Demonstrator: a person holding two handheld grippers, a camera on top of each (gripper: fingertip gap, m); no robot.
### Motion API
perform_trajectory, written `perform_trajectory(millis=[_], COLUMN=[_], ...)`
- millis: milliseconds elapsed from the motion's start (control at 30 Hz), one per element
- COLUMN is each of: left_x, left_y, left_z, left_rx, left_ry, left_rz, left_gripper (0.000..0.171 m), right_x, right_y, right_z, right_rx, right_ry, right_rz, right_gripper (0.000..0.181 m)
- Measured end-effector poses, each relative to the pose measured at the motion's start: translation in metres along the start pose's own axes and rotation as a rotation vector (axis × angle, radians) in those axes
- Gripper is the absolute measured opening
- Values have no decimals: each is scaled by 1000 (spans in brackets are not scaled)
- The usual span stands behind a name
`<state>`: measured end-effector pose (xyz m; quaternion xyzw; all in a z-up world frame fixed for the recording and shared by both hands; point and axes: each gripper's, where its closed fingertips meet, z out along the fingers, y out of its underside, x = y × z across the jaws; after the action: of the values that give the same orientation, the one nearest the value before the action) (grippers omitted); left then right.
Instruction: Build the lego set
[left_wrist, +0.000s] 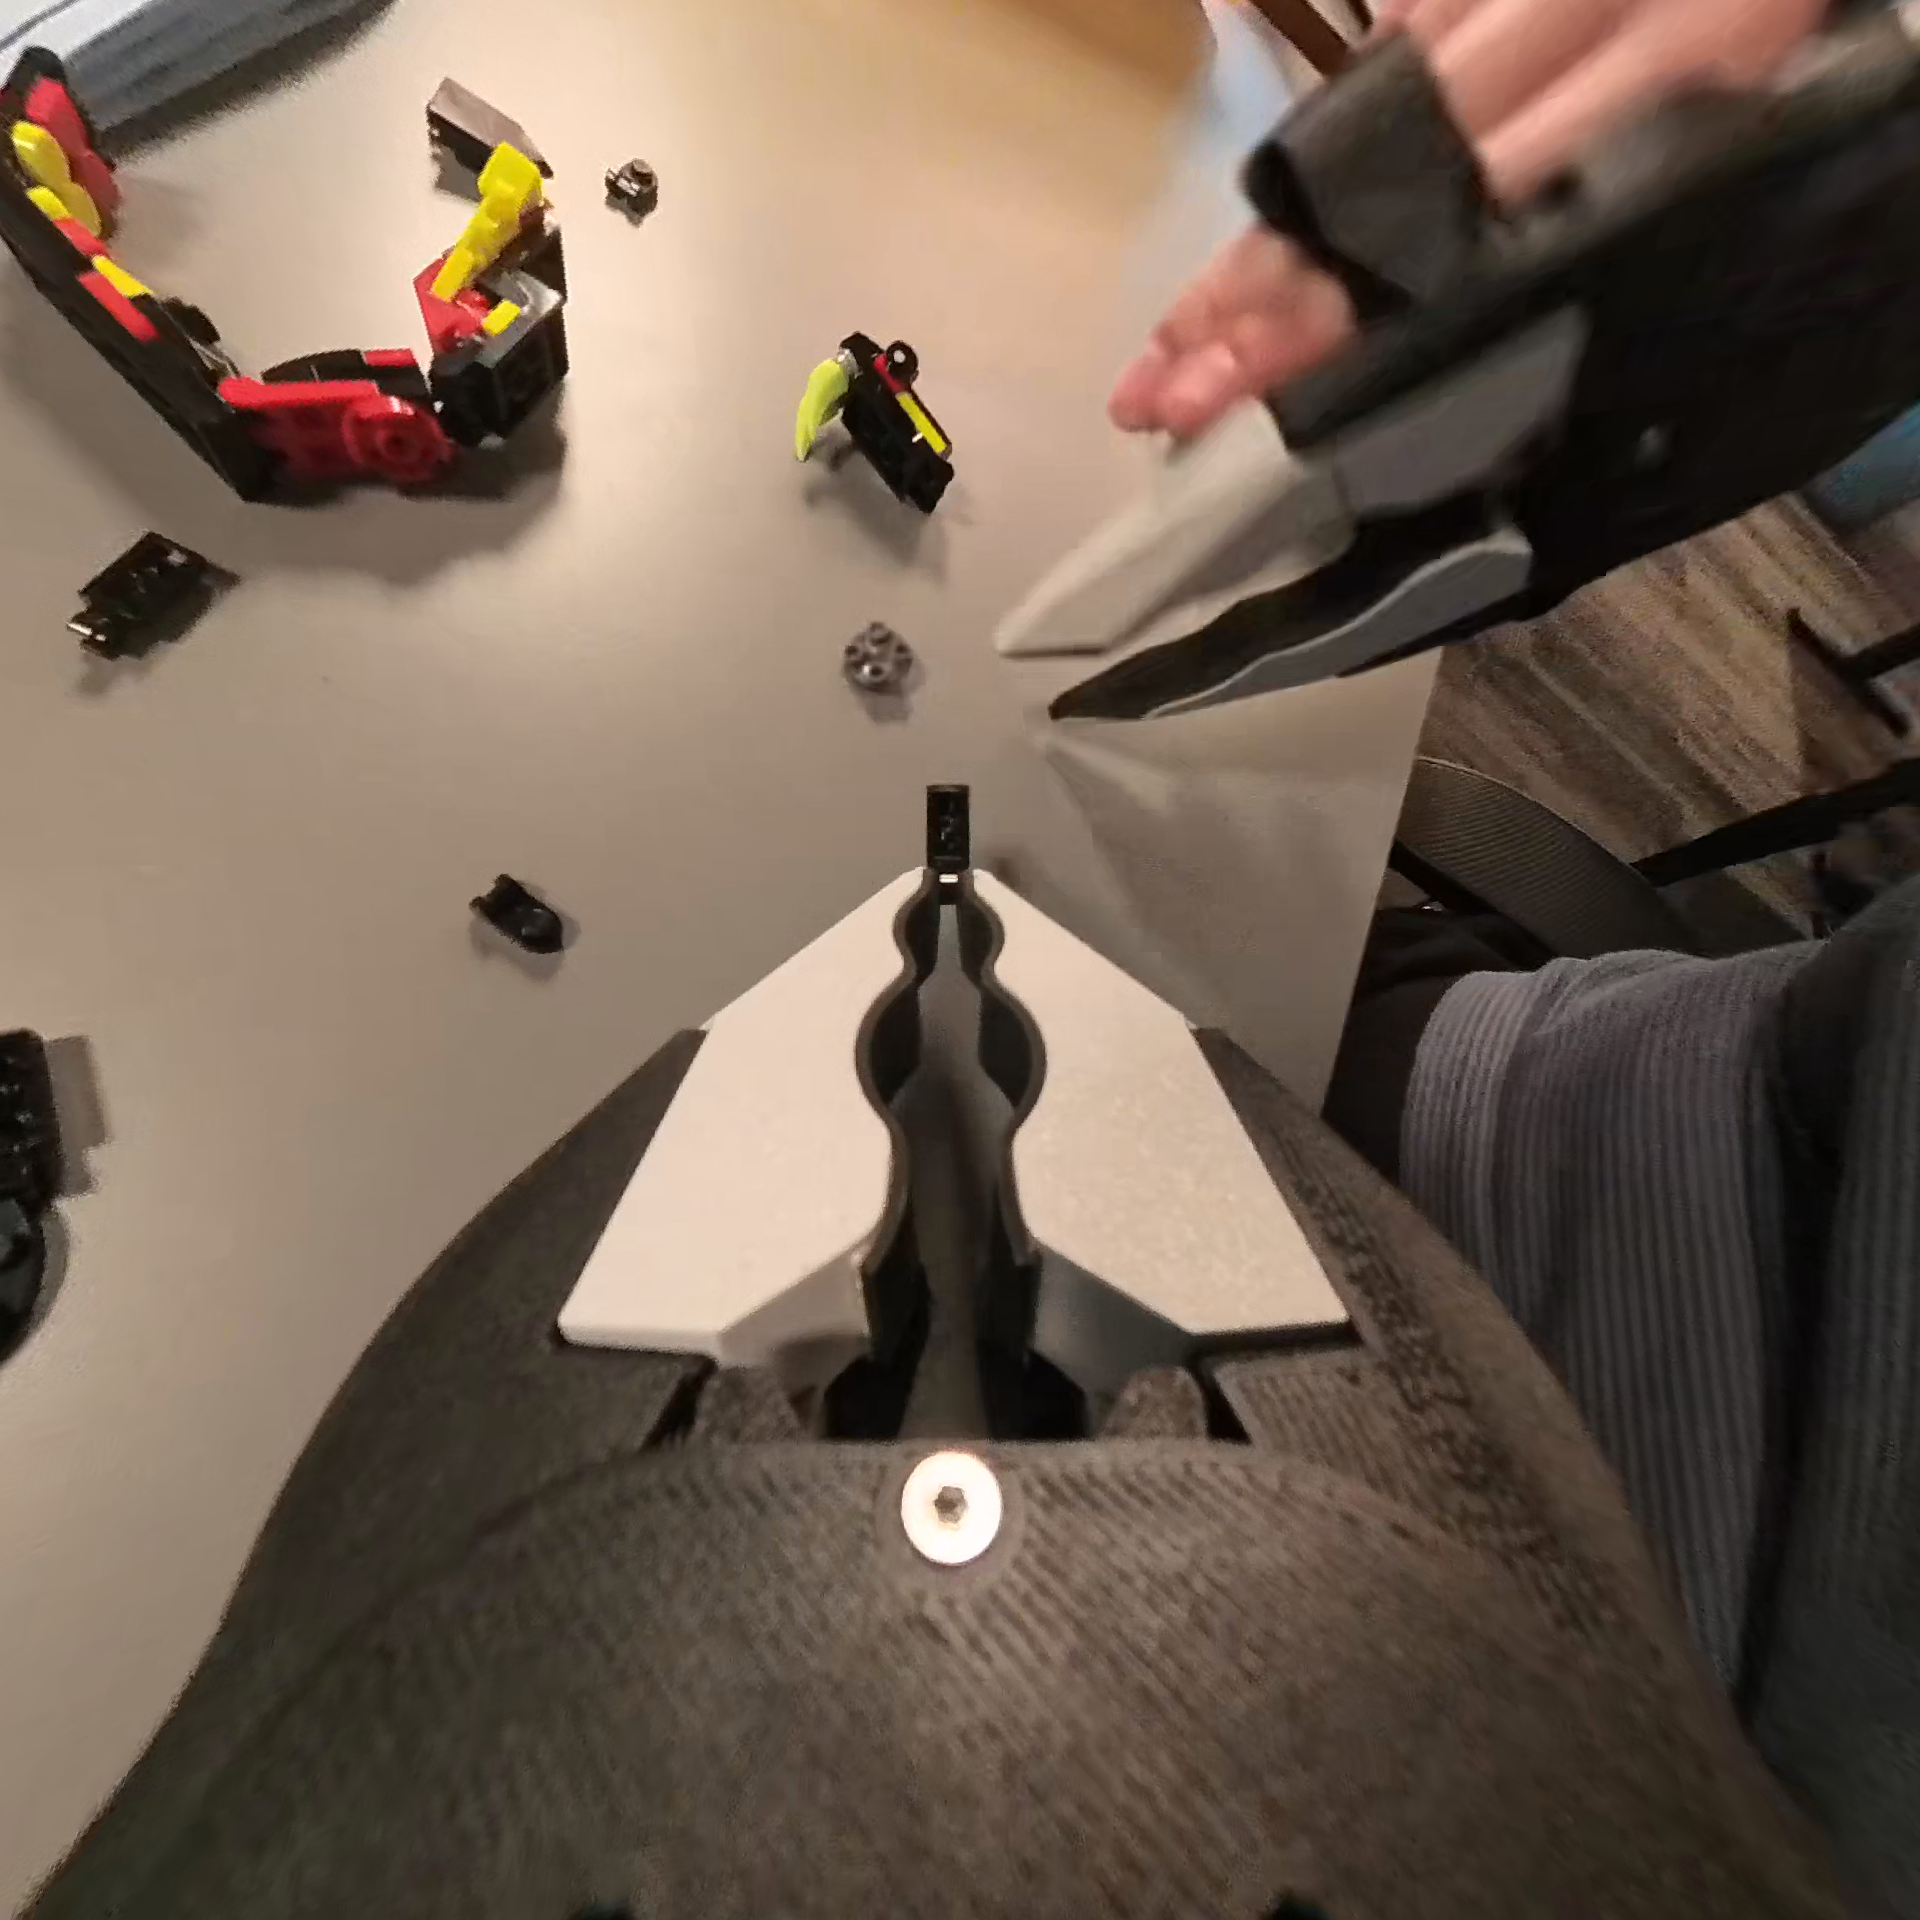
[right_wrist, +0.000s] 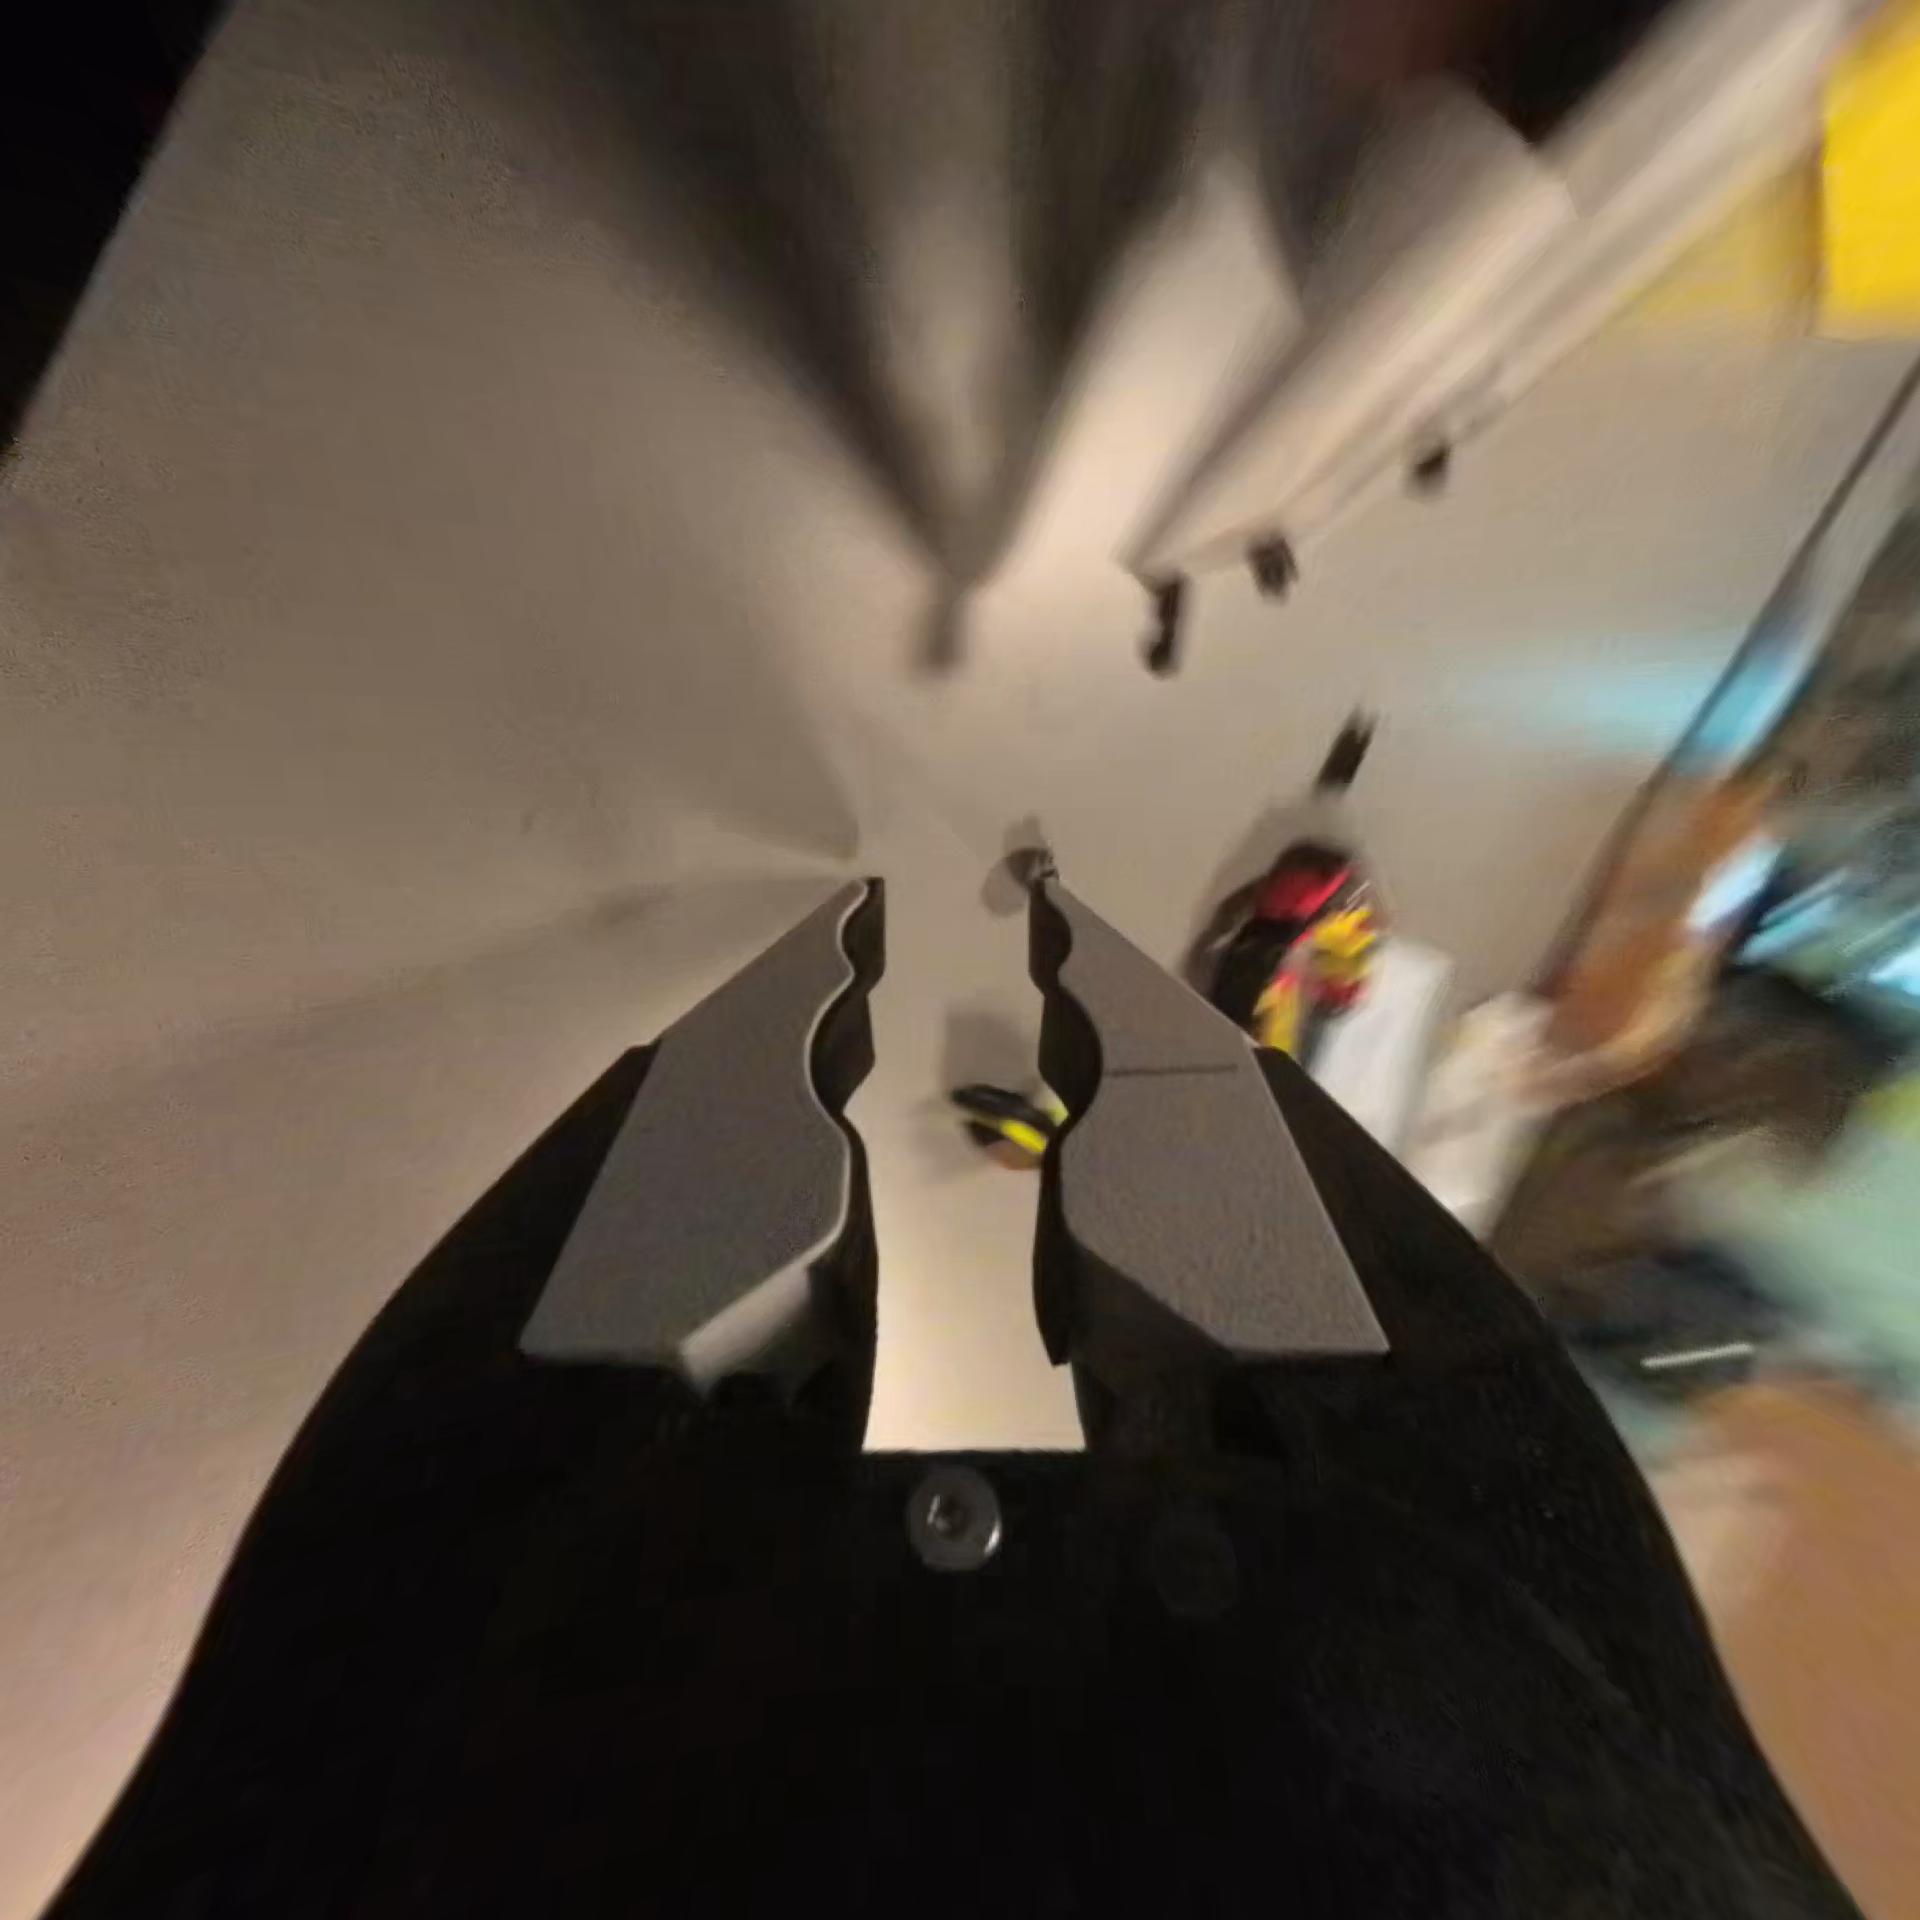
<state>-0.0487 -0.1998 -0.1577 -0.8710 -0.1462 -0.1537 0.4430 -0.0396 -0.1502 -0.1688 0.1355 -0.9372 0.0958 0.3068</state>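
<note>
Left gripper (left_wrist: 948, 883) pinches a small black plastic brick (left_wrist: 947, 826) above the beige table (left_wrist: 520, 779), right gripper (right_wrist: 956, 894) fingers apart, empty.

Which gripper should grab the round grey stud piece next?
Right. The right gripper is open, empty and hovering just beside the round grey piece; the left gripper is already shut on a small black piece.

The left gripper (left_wrist: 948, 883) points forward and slightly down, its two pale fingers (left_wrist: 800, 1122) closed nearly together at the tips. The right gripper (right_wrist: 954, 894) is held by a hand (left_wrist: 1351, 239) and angles down to the left, its fingers (right_wrist: 727, 1132) parted with a clear gap between them.
</note>
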Motion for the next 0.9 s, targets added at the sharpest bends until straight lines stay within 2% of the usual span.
perform_trajectory(millis=[67, 133, 200, 267, 367, 467, 767, 900], left_x=[1, 2, 1, 0, -6, -7, -7, -8], left_y=[-1, -3, -3, -1, 6, 5, 4, 4], left_z=[0, 2, 5, 8, 14, 13, 13, 13], left_rx=[16, 33, 38, 32, 1, 9, 16, 20], left_ry=[4, 4, 0, -4, -17, -13, -8, -11], left_rz=[0, 3, 7, 9, -16, -24, -44, -52], left_gripper=[2, 2, 2, 2, 2, 2, 2, 2], right_x=[8, 14, 22, 16, 18, 18, 18, 18], right_y=[4, -1, 5, 11, 13, 12, 15, 14], right_z=[5, 8, 13, 20, 23, 22, 23, 22], right_rx=[68, 206, 259, 240, 277, 326, 333, 312], right_ry=[-74, -155, -124, -134, -118, -123, -166, -176], right_rz=[536, 898, 1108, 1242, 1383, 1449, 1484, 1407], right_gripper=[27, 30, 26, 27, 24, 20, 9, 8])
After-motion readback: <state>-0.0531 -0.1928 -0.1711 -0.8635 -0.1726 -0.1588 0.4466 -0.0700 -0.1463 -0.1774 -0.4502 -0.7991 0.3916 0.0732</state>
